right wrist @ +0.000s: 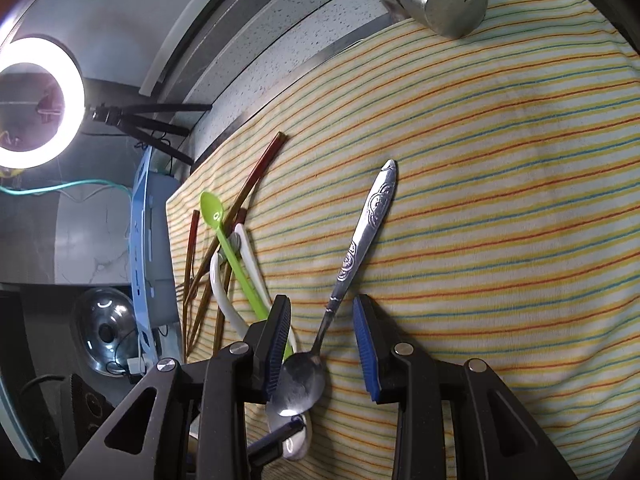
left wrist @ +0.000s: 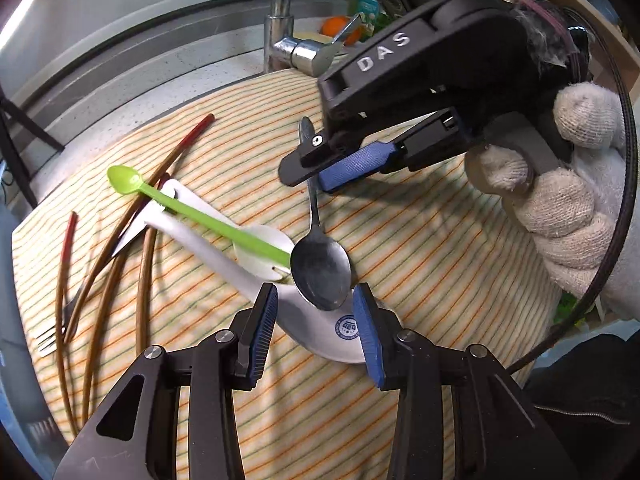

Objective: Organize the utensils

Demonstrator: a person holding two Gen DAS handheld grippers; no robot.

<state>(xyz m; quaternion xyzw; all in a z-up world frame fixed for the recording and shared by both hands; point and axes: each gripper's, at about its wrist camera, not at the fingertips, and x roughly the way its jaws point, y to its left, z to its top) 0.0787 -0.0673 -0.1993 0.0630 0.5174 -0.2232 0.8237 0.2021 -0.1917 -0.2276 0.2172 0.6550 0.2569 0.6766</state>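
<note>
Spoons are stacking: left tool [left wrist: 316, 316] is gaping around metal spoon [left wrist: 320, 276]; right tool [right wrist: 322, 340], open, is straddling its handle; keep bowls nested

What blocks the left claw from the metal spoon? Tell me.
Nothing visible does. The metal spoon has its bowl just ahead of the left claw, whose jaws stand open, and the gap to it is clear. The bowl rests on the white spoon, beside the green spoon, so a grab could catch those.
</note>
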